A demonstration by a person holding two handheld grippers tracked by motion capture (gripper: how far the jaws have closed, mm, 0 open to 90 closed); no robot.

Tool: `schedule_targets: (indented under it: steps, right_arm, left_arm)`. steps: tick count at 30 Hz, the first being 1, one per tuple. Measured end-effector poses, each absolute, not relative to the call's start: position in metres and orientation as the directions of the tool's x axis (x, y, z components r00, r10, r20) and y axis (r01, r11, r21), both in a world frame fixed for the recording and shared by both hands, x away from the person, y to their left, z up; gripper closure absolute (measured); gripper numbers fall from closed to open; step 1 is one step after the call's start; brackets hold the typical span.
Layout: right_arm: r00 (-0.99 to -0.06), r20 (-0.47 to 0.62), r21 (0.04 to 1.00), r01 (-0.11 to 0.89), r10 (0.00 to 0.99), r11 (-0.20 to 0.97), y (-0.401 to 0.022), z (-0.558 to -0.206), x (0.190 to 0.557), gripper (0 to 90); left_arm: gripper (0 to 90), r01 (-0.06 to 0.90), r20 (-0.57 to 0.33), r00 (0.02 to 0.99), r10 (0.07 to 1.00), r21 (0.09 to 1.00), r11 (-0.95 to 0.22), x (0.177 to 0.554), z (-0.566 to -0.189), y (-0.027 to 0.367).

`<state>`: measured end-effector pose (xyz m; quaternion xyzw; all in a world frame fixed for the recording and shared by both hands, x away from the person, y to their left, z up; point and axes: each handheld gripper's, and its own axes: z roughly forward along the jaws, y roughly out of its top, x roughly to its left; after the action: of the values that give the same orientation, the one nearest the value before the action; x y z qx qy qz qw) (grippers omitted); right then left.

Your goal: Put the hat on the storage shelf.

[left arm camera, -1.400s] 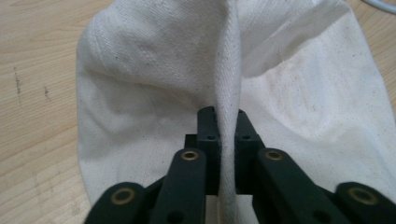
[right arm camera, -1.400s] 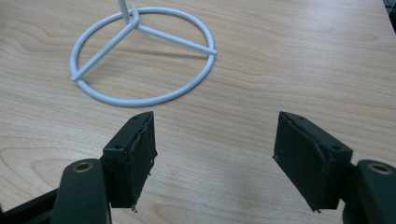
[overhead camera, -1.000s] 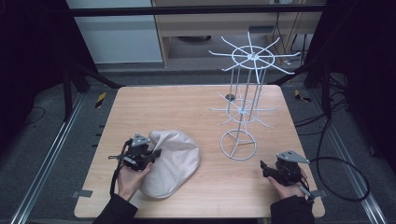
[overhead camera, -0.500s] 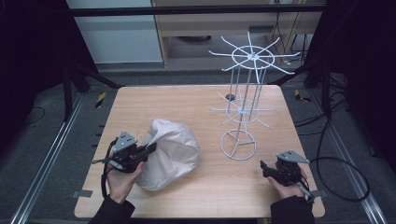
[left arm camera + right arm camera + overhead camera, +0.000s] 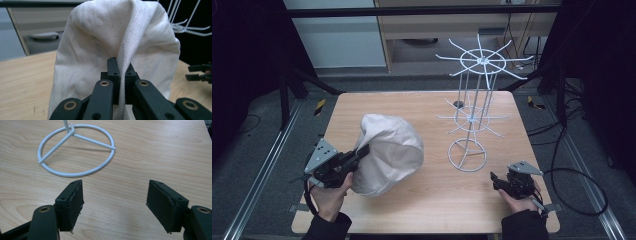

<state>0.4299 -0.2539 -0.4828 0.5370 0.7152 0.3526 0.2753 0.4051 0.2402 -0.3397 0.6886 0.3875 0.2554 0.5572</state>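
Note:
A white cloth cap (image 5: 389, 152) hangs lifted off the wooden table (image 5: 422, 107), raised at its left edge. My left gripper (image 5: 362, 151) is shut on a fold of the cap's rim; in the left gripper view the white cap (image 5: 112, 40) fills the frame and its seam runs down between my left gripper's (image 5: 121, 72) pinched jaws. A white wire hat rack (image 5: 474, 107) stands right of the cap. My right gripper (image 5: 495, 180) rests low near the table's front right, open, with bare wood between the pads of the right gripper (image 5: 115, 203). The rack's ring base (image 5: 75, 152) lies just beyond them.
Metal rails (image 5: 259, 180) run along both sides of the table. A cable (image 5: 579, 187) trails from the right gripper over the right edge. Cabinets (image 5: 337, 35) stand behind the table. In the left gripper view, the other gripper's jaws (image 5: 200, 72) show at far right.
The left gripper has risen and drawn to the left with the cap's rim, so the cap went from lying flat to hanging raised. The right gripper has stayed put.

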Motion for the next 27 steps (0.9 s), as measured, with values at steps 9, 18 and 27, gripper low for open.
schedule_targets:
  steps: [9, 18, 27]
  right_arm:
    - [-0.27, -0.012, 0.8, 0.575, 0.963, 0.171, -0.254, -0.483, 0.43, 29.5]
    - [-0.271, -0.018, 0.803, 0.569, 0.962, 0.175, -0.253, -0.483, 0.429, 29.6]
    - [-0.27, -0.02, 0.81, 0.561, 0.963, 0.174, -0.254, -0.483, 0.428, 29.5]
  left_arm:
    - [87.9, 0.183, -0.09, 0.571, 0.816, 0.983, -0.02, 0.398, -0.323, 0.249]
    - [87.9, 0.122, -0.106, 0.594, 0.797, 0.992, 0.041, 0.394, -0.309, 0.247]
    - [87.8, 0.044, -0.149, 0.634, 0.759, 0.987, 0.157, 0.394, -0.285, 0.244]
